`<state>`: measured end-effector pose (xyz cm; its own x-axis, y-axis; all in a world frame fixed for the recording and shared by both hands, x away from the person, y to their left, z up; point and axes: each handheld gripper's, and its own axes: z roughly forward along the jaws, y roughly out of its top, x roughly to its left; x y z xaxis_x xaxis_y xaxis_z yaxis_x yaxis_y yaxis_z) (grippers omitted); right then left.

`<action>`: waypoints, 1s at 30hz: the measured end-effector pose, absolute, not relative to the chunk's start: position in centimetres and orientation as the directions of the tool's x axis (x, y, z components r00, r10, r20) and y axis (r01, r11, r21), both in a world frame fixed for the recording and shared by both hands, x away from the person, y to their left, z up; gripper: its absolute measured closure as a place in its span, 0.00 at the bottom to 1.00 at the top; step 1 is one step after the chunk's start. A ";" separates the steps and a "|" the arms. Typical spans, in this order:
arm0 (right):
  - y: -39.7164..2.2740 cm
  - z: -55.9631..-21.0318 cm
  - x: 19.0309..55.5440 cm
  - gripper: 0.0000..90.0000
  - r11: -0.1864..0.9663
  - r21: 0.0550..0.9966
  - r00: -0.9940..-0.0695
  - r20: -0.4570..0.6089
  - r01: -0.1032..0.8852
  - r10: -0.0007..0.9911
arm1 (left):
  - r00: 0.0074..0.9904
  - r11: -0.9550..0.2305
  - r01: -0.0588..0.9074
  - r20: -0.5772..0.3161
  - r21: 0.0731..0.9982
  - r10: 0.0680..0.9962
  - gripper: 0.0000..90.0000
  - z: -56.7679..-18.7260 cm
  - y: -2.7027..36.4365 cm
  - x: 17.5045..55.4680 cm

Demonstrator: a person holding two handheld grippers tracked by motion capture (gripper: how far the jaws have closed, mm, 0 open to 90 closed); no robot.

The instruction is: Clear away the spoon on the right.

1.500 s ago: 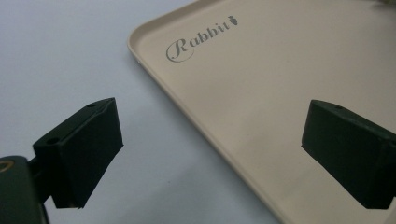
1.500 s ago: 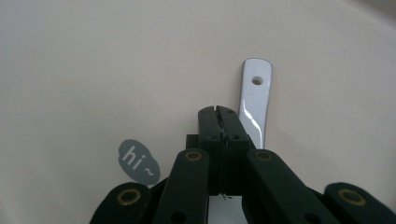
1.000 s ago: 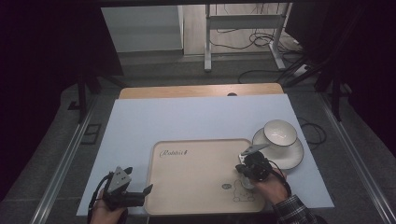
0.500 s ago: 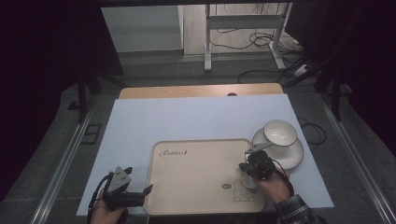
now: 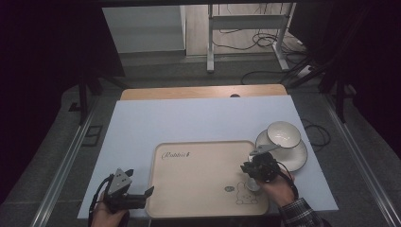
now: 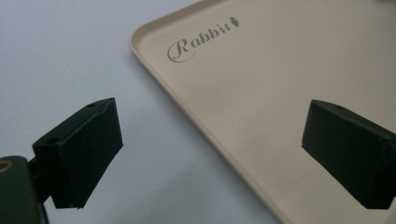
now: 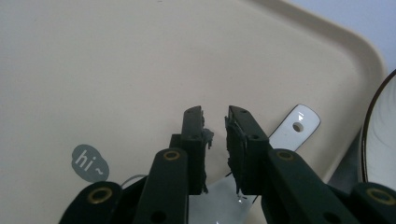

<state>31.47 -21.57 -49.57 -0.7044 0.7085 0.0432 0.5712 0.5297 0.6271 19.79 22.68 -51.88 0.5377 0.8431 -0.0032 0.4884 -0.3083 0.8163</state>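
The worktop [image 5: 203, 118] is carrying a beige tray [image 5: 198, 189] printed "Rabbit", with a plate [image 5: 295, 158] and a bowl [image 5: 283, 134] just off its far right corner; a white ceramic spoon [image 7: 292, 126] is lying on the tray's right side beside the rabbit drawing, its holed handle end pointing toward the plate. The right tongs [image 7: 215, 135] are standing over the spoon with jaws nearly shut, a thin gap between them; whether they are pinching the spoon I cannot tell. The step looks like setting the spoon down on the tray, or picking it up; the next move is calling for either a clean release or a firm pinch on the glossy, slippery handle. The left tongs [image 6: 210, 154] are resting released at the tray's near left edge, holding nothing.
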 end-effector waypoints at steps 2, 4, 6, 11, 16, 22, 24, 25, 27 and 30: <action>-21.5 -49.5 31.4 0.82 0.527 0.632 -0.704 0.043 0.568 0.709 | 0.537 -0.306 0.490 -0.007 0.816 0.843 0.05 -51.9 22.7 19.8; -21.6 -49.4 31.3 0.80 0.525 0.634 -0.703 0.041 0.568 0.710 | 0.538 -0.306 0.490 -0.006 0.816 0.843 0.05 -51.9 22.7 19.8; -21.6 -49.3 31.3 0.78 0.521 0.639 -0.702 0.042 0.566 0.711 | 0.538 -0.309 0.489 -0.004 0.816 0.843 0.05 -51.9 22.7 19.8; -21.6 -48.9 31.1 0.73 0.517 0.650 -0.702 0.036 0.557 0.711 | 0.538 -0.308 0.489 -0.005 0.816 0.843 0.05 -51.9 22.7 19.8; -21.5 -48.5 30.9 0.68 0.514 0.663 -0.704 0.026 0.543 0.710 | 0.538 -0.308 0.490 -0.005 0.816 0.843 0.05 -51.9 22.7 19.8; -21.5 -48.1 30.6 0.64 0.514 0.671 -0.707 0.021 0.534 0.707 | 0.537 -0.306 0.490 -0.006 0.816 0.844 0.05 -51.9 22.7 19.8; -21.5 -48.0 30.6 0.63 0.514 0.674 -0.708 0.018 0.531 0.706 | 0.537 -0.306 0.490 -0.006 0.816 0.844 0.05 -51.9 22.7 19.8; -21.6 -47.8 30.4 0.61 0.507 0.684 -0.708 0.019 0.524 0.706 | 0.538 -0.309 0.489 -0.003 0.816 0.843 0.05 -51.9 22.7 19.8; -21.6 -47.8 30.4 0.60 0.507 0.686 -0.709 0.018 0.522 0.705 | 0.538 -0.309 0.489 -0.003 0.816 0.843 0.05 -51.9 22.7 19.8; -21.7 -47.6 30.2 0.56 0.505 0.692 -0.708 0.012 0.515 0.706 | 0.538 -0.311 0.488 -0.001 0.816 0.843 0.05 -51.9 22.6 19.8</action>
